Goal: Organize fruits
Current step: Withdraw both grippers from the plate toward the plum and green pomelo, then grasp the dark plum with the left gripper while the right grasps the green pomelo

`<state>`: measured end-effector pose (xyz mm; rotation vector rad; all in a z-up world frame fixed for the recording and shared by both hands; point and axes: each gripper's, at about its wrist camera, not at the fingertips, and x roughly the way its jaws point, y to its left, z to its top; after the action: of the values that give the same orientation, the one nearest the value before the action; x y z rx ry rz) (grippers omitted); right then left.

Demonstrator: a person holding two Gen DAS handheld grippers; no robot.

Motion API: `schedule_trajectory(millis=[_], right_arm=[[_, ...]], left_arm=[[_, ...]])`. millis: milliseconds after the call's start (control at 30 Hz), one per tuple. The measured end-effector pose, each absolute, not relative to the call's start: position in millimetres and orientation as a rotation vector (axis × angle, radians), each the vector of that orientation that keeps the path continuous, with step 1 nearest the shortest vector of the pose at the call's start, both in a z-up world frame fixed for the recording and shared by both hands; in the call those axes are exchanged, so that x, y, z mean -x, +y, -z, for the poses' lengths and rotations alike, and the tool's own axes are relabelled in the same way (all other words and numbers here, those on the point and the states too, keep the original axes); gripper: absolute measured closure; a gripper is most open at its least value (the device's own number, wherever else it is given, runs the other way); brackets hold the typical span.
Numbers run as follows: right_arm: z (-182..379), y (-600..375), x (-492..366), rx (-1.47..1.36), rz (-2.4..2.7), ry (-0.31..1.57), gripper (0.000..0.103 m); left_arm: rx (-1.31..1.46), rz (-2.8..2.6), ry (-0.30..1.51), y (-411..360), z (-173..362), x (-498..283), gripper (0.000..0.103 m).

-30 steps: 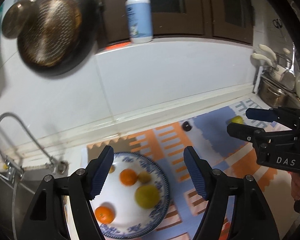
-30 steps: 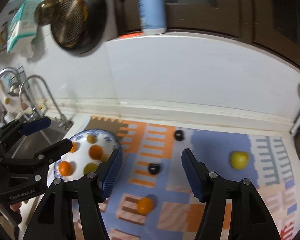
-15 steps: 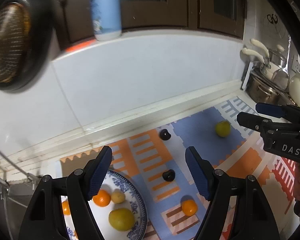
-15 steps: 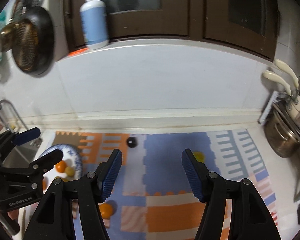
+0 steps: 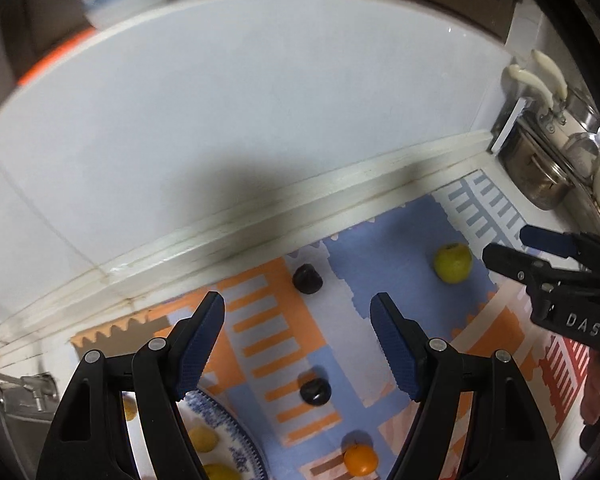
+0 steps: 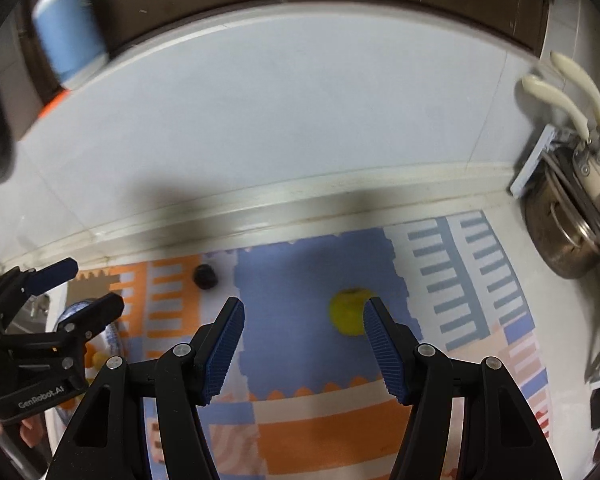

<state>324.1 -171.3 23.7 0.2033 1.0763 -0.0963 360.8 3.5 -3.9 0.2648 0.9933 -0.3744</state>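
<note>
A yellow-green fruit [image 6: 350, 311] lies on the patterned mat, just beyond my open right gripper [image 6: 302, 312], near its right fingertip; it also shows in the left wrist view [image 5: 452, 262]. Two dark fruits [image 5: 308, 278] [image 5: 315, 392] and a small orange [image 5: 360, 459] lie on the mat. My left gripper [image 5: 298, 306] is open and empty above them. A blue-and-white plate [image 5: 236, 436] at lower left holds several yellow and orange fruits. The right gripper shows in the left view [image 5: 512, 250], and the left gripper in the right view [image 6: 84, 286].
A patterned mat [image 6: 300, 412] covers the counter. A white tiled wall [image 5: 260, 120] rises behind. Steel pots and utensils [image 6: 568, 232] stand at the right. A sink fitting [image 5: 32, 388] is at the far left. A blue bottle [image 6: 70, 44] sits on the ledge above.
Both grippers moved right and lower over the mat. The yellow-green fruit is now close to my right fingertips; the plate slid to the left view's lower-left corner.
</note>
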Motion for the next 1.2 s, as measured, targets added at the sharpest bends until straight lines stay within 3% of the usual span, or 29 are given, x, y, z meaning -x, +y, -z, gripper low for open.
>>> schedule_trajectory(millis=[167, 567, 800, 1000, 1200], right_arm=[[2.4, -187.2, -337.5, -0.23, 0.13, 1.154, 0.04], [44.3, -216.4, -353.0, -0.311, 0.203, 1.234, 0.04], [63.4, -215.5, -363.9, -0.288, 0.223, 1.281, 0.04], [74.5, -215.2, -369.0, -0.302, 0.209, 1.304, 0.04], [84.2, -217.5, -370.9, -0.329, 0.196, 1.32, 0.04]], left_arm=[[-0.26, 0.386, 1.062, -11.2, 24.3, -382.1, 0.03], [-0.333, 0.395, 1.165, -30.4, 72.3, -413.1, 0.049], [-0.337, 0.378, 1.21, -30.8, 93.0, -427.1, 0.053], [-0.321, 0.401, 1.238, -32.8, 101.7, -431.2, 0.066], [-0.321, 0.39, 1.24, -32.6, 104.5, -431.8, 0.072]])
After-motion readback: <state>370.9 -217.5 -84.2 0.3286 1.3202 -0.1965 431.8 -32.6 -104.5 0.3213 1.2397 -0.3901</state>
